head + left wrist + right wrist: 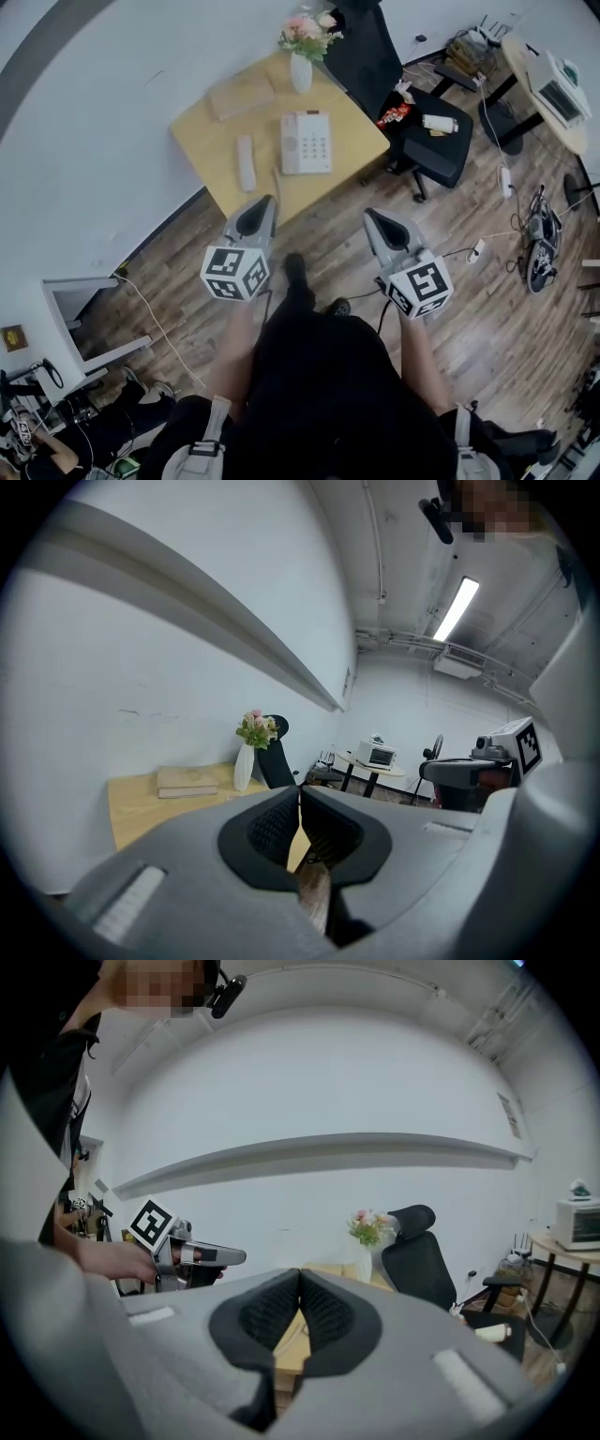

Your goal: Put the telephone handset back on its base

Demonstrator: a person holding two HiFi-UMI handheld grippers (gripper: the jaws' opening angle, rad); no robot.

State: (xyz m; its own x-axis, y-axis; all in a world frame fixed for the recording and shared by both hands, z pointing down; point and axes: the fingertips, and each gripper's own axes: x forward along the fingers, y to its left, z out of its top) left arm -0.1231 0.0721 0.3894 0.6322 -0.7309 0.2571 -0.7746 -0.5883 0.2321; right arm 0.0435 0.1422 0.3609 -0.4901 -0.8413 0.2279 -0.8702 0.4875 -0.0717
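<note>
Handset (246,162) flat on yellow table (202,141) in head view, just left of telephone base (307,142), not touching it. Left gripper (266,201) at table's near edge, right gripper (372,215) over wooden floor (487,319); both clear of handset. Office chair (441,141) close off table's right corner.

Left gripper view: jaws pressed together, empty; table and flower vase (244,766) ahead.

Right gripper view: jaws clenched, nothing held; clear approach to table edge.

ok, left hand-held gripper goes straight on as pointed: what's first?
Probably the handset on the table, dead ahead of the left hand-held gripper; height is unclear, so the table edge could come first.
</note>
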